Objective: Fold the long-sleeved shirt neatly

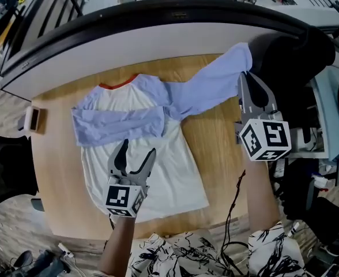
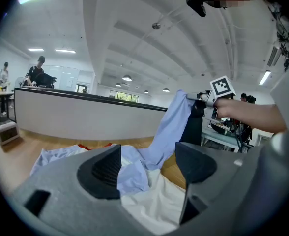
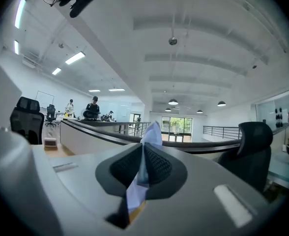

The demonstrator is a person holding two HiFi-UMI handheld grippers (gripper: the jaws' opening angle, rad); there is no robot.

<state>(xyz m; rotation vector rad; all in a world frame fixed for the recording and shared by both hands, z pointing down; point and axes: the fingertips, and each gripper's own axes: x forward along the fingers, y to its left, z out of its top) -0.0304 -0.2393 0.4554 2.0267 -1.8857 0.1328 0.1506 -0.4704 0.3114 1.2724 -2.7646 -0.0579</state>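
two grippers over one long-sleeved shirt (image 1: pixel 158 172), spread flat on a wooden table (image 1: pixel 215 149), white body toward the near edge, orange collar (image 1: pixel 117 84) toward the far edge. folded sleeve (image 1: pixel 117 124), pale blue, laid level across the chest from the shirt's left side to about the middle of the body. raised sleeve (image 1: pixel 207 88), same pale blue, stretched up and off to the right, clear of the wood, cuff pinched in the right gripper (image 1: pixel 245 77). in the right gripper view, both pads (image 3: pixel 159 165) pressed together on a thin strip of that blue cloth, tip of the cuff poking out past the fingertips, more cloth trailing down beneath. left gripper (image 1: pixel 138 149) hovering above the lower white part of the shirt, just below the folded sleeve, pointing toward the far edge, bare forearm (image 1: pixel 117 241) behind it. in the left gripper view, ribbed pads (image 2: pixel 107 168) well apart, clamped on nothing, only white and blue cloth lying under the gap, with the raised sleeve rising beyond toward the other gripper's marker cube. small box (image 1: pixel 33 119) at the table's left edge, apart from the shirt. curved white counter (image 1: pixel 158 36) beyond the far edge. black chair (image 1: pixel 290 53) just behind the right gripper, off the table's right corner.
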